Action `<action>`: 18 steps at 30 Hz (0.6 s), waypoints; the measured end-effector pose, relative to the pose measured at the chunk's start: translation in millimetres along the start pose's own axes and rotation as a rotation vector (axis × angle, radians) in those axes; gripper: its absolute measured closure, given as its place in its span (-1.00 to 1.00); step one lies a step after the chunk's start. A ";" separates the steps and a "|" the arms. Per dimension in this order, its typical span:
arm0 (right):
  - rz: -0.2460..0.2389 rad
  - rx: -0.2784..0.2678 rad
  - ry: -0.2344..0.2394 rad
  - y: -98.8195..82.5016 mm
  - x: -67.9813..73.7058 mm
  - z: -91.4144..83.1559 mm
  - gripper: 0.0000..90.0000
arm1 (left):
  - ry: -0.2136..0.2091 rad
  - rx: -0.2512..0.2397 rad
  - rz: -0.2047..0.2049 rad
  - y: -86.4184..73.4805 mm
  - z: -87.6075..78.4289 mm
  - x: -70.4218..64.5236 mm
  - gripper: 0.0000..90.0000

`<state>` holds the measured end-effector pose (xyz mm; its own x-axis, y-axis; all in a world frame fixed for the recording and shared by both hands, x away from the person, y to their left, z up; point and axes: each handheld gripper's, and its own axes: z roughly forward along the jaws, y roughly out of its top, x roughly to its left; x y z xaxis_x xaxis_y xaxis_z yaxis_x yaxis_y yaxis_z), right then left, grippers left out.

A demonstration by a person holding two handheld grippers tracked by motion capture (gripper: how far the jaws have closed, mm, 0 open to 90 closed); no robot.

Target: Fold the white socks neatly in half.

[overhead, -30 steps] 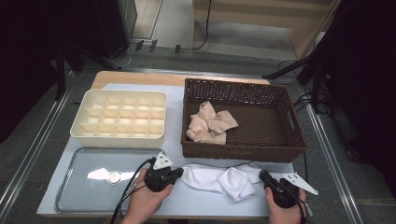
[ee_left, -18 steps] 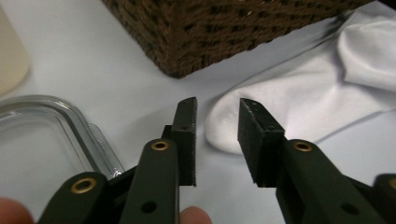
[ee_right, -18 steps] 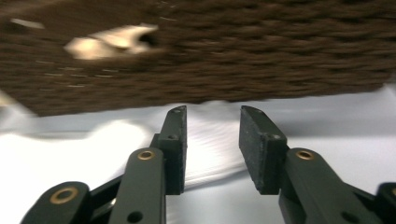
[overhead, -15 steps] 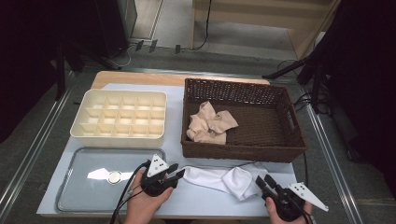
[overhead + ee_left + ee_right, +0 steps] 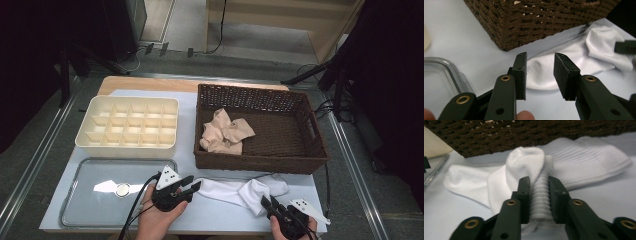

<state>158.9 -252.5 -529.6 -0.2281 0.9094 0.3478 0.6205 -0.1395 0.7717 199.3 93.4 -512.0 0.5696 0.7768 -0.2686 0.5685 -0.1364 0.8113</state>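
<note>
Along the near edge of the table (image 5: 220, 220), a person is working two hand-held grippers on one white sock (image 5: 235, 190). At the near right corner, the right gripper (image 5: 538, 195) is clamping the sock's ribbed cuff, its jaws having just been closing on the bunched fabric, which is filling the gap between the pads. Toward the middle of that edge, the left gripper (image 5: 540, 73) is hanging released, its jaws standing apart just short of the sock's flat toe end and pressing on nothing.

The sock is lying stretched across the near edge, in front of the basket's near wall, with its cuff end folded into a soft hump. It is looking light, limp and easy to crumple, so it will probably sag wherever it is unsupported; the thick ribbed cuff and the flat toe end are offering the surest holds, one for each gripper.

At the near left corner, one clear tray (image 5: 75, 210) is holding one small round thing (image 5: 122, 189), too small to tell. Farther back on the left, one cream compartment box (image 5: 127, 125) is sitting. On the far right, one brown wicker basket (image 5: 260, 162) is holding a beige bundle of cloth (image 5: 225, 132); how many pieces it makes I cannot tell.
</note>
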 end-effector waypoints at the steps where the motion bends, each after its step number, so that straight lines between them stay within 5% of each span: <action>1: -0.007 -0.006 0.003 2.1 0.7 -1.8 0.69 | -0.006 0.001 0.000 -0.8 -1.1 1.3 0.42; 5: -0.036 -0.073 0.016 10.6 9.1 -14.6 0.70 | -0.017 -0.016 -0.004 -3.6 -1.7 1.6 0.40; 10: -0.174 -0.137 -0.012 11.6 33.7 -19.2 0.69 | -0.047 -0.007 0.022 -5.7 -0.6 -5.1 0.38; 14: -0.250 -0.110 0.026 2.4 54.8 -7.1 0.62 | -0.059 0.005 0.023 -10.1 0.9 -5.7 0.37; 18: -0.246 -0.059 0.100 -8.4 70.1 3.2 0.39 | -0.057 0.020 0.025 -13.5 2.3 -5.0 0.35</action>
<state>140.1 -186.3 -513.5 -0.4416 0.8758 0.1948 0.4931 0.0555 0.8682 190.2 89.9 -522.8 0.6168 0.7365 -0.2778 0.5649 -0.1685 0.8077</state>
